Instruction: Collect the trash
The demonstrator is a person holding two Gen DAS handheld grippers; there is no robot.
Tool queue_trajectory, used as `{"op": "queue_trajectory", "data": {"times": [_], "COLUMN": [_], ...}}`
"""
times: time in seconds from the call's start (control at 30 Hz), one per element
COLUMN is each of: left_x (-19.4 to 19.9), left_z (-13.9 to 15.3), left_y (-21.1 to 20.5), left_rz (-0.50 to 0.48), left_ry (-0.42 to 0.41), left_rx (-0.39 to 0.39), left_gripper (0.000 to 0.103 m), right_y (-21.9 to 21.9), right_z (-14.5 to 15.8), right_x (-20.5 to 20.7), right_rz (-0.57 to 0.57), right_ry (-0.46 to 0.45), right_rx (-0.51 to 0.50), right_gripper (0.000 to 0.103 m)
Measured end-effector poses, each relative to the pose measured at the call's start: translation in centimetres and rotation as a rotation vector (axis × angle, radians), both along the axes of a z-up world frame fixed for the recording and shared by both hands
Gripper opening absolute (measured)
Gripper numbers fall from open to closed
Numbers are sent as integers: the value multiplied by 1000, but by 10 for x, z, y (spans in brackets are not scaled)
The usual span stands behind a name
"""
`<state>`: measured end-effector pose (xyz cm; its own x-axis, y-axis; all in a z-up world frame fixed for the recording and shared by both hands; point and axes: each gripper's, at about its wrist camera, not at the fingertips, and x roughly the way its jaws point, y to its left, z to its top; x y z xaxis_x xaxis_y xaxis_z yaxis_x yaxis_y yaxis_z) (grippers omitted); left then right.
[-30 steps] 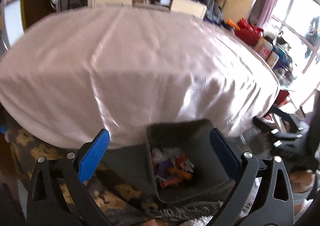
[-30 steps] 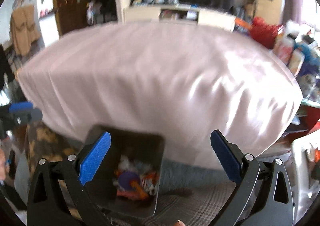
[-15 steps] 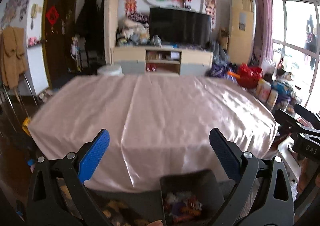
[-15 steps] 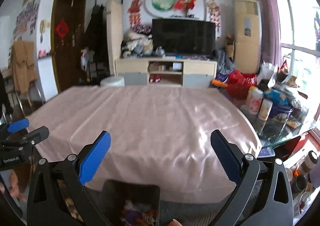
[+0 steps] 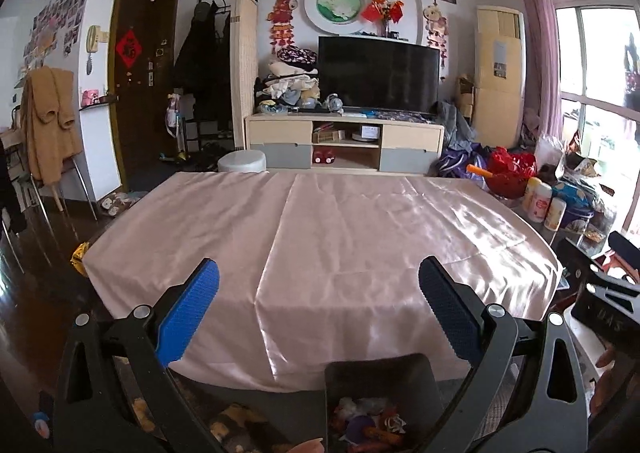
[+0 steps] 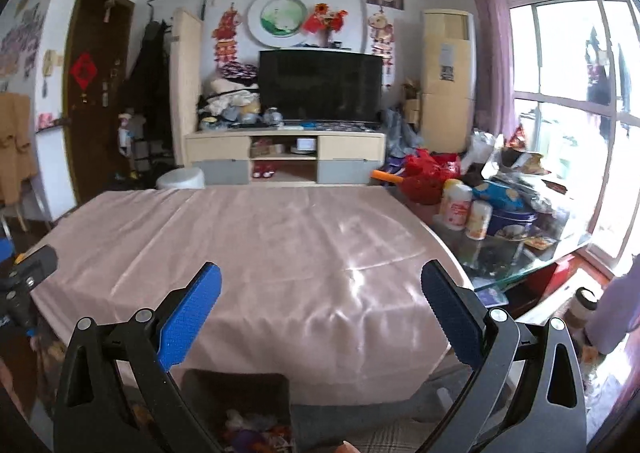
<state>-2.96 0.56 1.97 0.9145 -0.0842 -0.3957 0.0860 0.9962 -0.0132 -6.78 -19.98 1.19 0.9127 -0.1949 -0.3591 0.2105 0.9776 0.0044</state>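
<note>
Both grippers are just hanging above the near edge of the table draped in shiny pink satin cloth [image 5: 320, 237], left gripper [image 5: 318, 317] and right gripper [image 6: 320, 317] each with blue-padded fingers spread wide and nothing between them. The trash is down in the dark square bin [image 5: 380, 373] on the floor against the table's near side, a jumble of crumpled wrappers and scraps [image 5: 368, 423] in white, orange and purple. I'd guess that stuff is featherlight, soft and crinkly, probably slippery foil, so pinch a bunched fold rather than a flat face. Can't spot any on the cloth.
</note>
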Motion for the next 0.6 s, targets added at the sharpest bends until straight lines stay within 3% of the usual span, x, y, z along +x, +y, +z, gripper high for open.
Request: {"op": "queue_trajectory", "data": {"times": [0.6], "left_x": [-7], "left_z": [4], "left_y": [-6], "left_rz": [-38], "left_ry": [-17], "left_rx": [2], "left_gripper": [95], "right_y": [0], "right_z": [7], "right_x": [-10], "right_rz": [-15], "right_ry": [-36], "right_rx": [28], "right_gripper": [100]}}
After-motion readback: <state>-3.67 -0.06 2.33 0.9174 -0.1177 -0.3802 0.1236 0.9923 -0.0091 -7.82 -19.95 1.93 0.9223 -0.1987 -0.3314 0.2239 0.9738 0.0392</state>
